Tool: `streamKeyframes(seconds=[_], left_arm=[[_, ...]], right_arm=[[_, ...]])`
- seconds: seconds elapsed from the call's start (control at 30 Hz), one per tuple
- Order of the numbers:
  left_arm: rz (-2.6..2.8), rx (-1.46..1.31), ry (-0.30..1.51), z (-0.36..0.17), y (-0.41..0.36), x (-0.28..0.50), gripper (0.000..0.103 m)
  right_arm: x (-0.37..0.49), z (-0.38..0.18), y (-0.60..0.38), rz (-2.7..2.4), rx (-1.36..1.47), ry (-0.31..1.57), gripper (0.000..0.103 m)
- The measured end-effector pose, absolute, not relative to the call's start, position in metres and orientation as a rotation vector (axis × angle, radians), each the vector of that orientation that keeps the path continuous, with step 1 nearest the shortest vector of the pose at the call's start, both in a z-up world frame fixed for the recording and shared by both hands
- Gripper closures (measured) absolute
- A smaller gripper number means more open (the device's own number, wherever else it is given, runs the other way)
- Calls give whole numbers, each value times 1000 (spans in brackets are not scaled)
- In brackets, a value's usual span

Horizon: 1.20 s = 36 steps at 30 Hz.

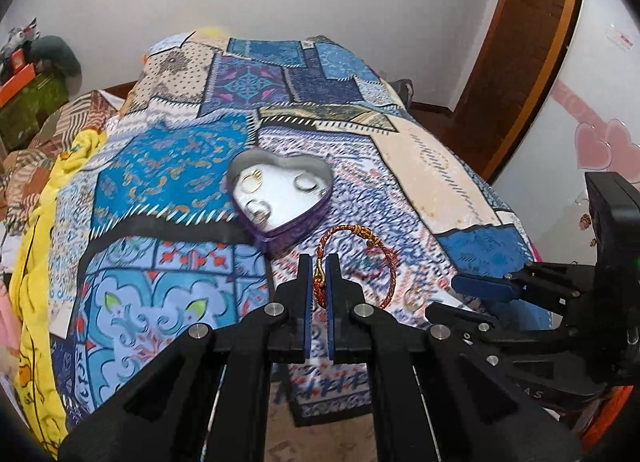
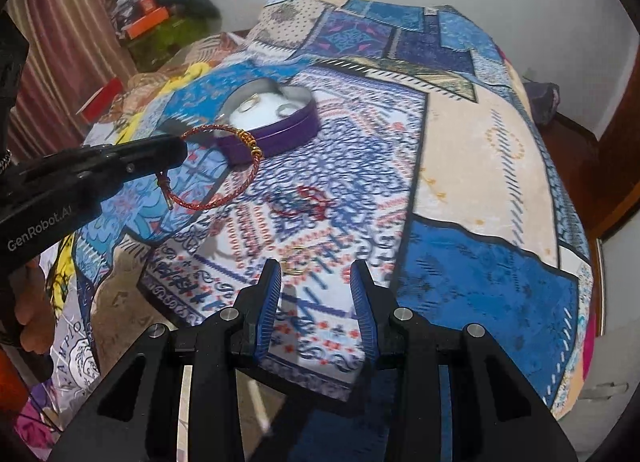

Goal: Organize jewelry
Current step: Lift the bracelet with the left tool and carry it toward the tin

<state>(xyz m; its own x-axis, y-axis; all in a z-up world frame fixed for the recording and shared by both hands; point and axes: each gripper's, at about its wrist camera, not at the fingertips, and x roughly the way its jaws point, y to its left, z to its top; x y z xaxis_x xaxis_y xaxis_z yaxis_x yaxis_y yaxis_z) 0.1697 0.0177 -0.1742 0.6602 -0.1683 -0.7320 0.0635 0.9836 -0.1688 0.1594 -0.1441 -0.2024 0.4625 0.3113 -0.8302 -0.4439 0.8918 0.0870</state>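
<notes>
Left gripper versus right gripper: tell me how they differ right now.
The left gripper is shut on the red bracelet, while the right gripper is open and holds nothing. The left sits nearer the heart-shaped tin; the right hangs above a small gold ring. Both have black bodies with blue pads.

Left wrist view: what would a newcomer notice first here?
The red-and-gold bangle pinched in the left gripper, held above the patchwork bedspread. Just beyond it sits an open purple heart tin with rings inside. The right gripper is open over a small gold ring on the bedspread.
</notes>
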Motion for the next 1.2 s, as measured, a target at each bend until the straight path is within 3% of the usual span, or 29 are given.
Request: streamKeyframes(seconds=[0.47, 0.57, 1.2], left_arm=[[-112, -146, 820, -175, 31, 151, 99], [-111, -149, 819, -175, 32, 151, 99], [-95, -141, 764, -157, 40, 168, 99]], right_arm=[[167, -220, -132, 440, -216, 991, 71], [167, -220, -130, 438, -230, 986, 84], [176, -182, -132, 429, -167, 891, 84]])
